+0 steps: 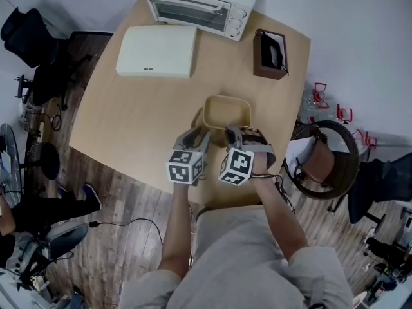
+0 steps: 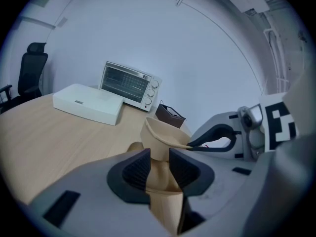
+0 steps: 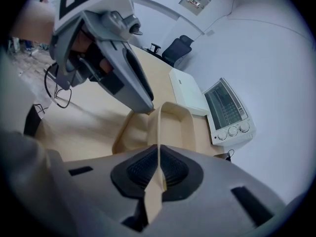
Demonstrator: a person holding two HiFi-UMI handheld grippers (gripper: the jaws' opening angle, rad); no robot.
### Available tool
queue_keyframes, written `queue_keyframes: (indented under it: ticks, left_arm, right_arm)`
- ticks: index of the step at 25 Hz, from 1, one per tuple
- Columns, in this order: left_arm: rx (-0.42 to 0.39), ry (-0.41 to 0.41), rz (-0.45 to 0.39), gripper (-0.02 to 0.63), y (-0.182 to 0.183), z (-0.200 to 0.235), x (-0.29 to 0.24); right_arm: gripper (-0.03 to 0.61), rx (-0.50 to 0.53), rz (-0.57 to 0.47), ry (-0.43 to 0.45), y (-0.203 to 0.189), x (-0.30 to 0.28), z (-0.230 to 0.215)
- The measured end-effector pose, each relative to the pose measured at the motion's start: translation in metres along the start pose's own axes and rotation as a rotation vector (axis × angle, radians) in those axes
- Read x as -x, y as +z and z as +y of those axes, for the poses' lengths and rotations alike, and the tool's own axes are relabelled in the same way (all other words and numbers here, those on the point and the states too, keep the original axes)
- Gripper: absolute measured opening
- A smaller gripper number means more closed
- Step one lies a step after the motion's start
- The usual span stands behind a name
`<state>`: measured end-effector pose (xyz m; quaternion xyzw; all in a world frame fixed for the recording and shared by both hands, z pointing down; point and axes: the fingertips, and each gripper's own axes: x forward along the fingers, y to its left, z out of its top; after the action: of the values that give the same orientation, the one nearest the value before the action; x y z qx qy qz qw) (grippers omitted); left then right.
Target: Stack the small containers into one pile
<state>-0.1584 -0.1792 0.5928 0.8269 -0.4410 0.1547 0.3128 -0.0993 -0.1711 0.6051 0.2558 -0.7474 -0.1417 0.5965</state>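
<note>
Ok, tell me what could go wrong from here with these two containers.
1. The right gripper pinches only the thin wall of the tilted container, which may twist or slip out.
2. The left gripper is closing its jaws on the other container. That one could shift, so the two jam instead of nesting.

Left gripper point(image 2: 159, 168), fingers point(image 2: 136, 171) closing on lower container point(image 2: 162, 184), right gripper point(image 3: 158, 171) close beside, fingers point(image 3: 177, 170) clamped on upper container point(image 3: 174, 125) rim

Toaster oven point(image 1: 203, 5), flat white box point(image 1: 156, 51) and brown holder point(image 1: 270, 55) stand on the wooden table point(image 1: 141, 127).
</note>
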Motion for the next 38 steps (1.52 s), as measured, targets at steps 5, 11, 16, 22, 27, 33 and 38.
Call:
queue_keyframes:
  ticks: [5, 11, 16, 22, 27, 33, 38]
  left_arm:
    - [-0.009, 0.024, 0.012, 0.106, -0.001, 0.010, 0.000]
    - [-0.010, 0.045, 0.025, 0.101, -0.005, 0.022, 0.001]
    - [-0.013, 0.065, 0.036, 0.092, -0.008, 0.031, 0.002]
    - [-0.010, 0.073, 0.039, 0.086, -0.011, 0.037, 0.004]
    - [-0.008, 0.082, 0.038, 0.086, -0.013, 0.044, 0.005]
    - [-0.013, 0.093, 0.067, 0.084, -0.025, 0.050, 0.006]
    - [0.003, 0.101, 0.080, 0.083, -0.034, 0.055, 0.007]
  right_arm:
    - [0.023, 0.016, 0.004, 0.003, 0.009, 0.004, 0.010]
    - [0.032, 0.024, 0.005, 0.009, 0.020, 0.006, 0.022]
    - [0.037, 0.034, -0.011, -0.008, 0.030, 0.006, 0.029]
    - [0.037, 0.064, -0.027, -0.039, 0.036, 0.005, 0.031]
    - [0.040, 0.081, -0.030, -0.043, 0.043, 0.002, 0.036]
    - [0.046, 0.106, -0.034, -0.032, 0.047, -0.005, 0.049]
    - [0.048, 0.115, -0.032, -0.017, 0.049, -0.011, 0.058]
